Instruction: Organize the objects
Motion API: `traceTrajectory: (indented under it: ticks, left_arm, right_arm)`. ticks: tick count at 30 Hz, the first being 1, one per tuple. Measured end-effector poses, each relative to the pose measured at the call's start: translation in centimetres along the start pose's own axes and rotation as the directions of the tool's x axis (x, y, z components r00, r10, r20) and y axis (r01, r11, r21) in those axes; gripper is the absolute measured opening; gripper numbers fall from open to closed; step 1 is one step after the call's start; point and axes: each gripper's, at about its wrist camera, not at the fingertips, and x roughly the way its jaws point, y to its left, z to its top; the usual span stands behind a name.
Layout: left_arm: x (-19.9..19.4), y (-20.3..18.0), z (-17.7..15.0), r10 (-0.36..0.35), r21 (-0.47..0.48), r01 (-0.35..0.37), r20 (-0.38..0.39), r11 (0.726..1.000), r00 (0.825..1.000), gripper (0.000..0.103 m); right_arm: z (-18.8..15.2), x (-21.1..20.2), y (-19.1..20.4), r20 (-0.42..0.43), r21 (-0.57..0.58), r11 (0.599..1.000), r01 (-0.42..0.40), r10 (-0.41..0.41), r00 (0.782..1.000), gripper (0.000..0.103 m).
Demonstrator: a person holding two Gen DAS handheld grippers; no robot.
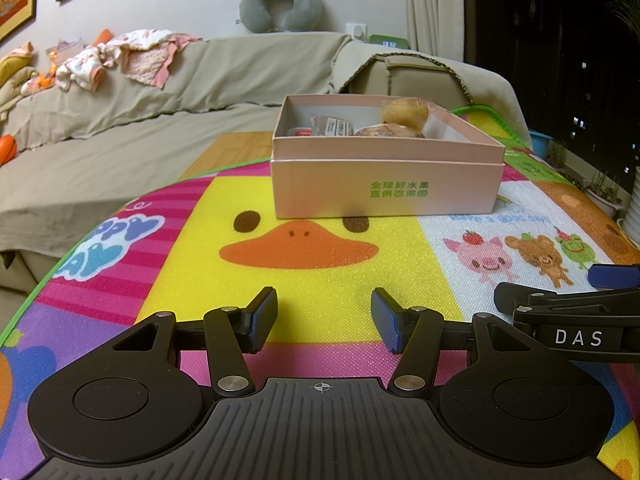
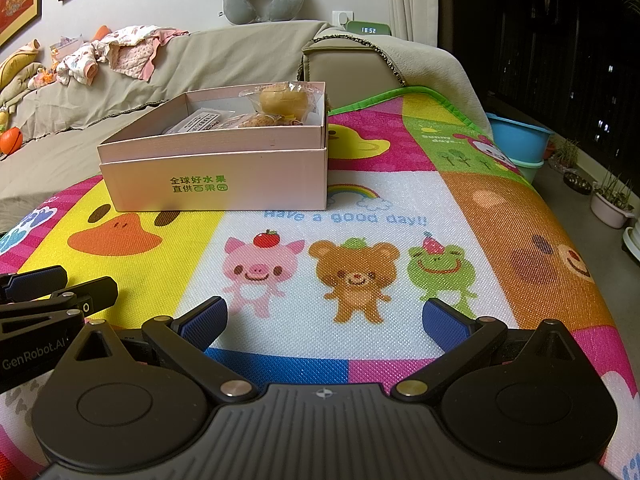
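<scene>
**Left wrist view: both grippers empty, box filled**

Left gripper (image 1: 324, 320) and right gripper (image 2: 324, 322) rested low over the play mat (image 1: 320, 280), jaws apart, holding nothing. Pink box (image 1: 384, 184) stood far, wrapped snacks (image 1: 404, 114) gathered inside, apparently sorted.

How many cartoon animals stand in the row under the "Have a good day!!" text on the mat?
3. In the right wrist view: the pink pig on the left, the brown bear in the middle, the green frog on the right. None appear hidden.
</scene>
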Motion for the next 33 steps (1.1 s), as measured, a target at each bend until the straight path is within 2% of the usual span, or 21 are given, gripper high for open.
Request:
traceTrajectory:
  ticks: [33]
  left_arm:
    - [-0.04,-0.19,-0.06,0.01,0.011,-0.01,0.0,1.0,1.0,0.059]
  right_arm:
    - [0.01,0.0,-0.03,0.0,0.0,1.0,0.0,0.0,1.0,0.103]
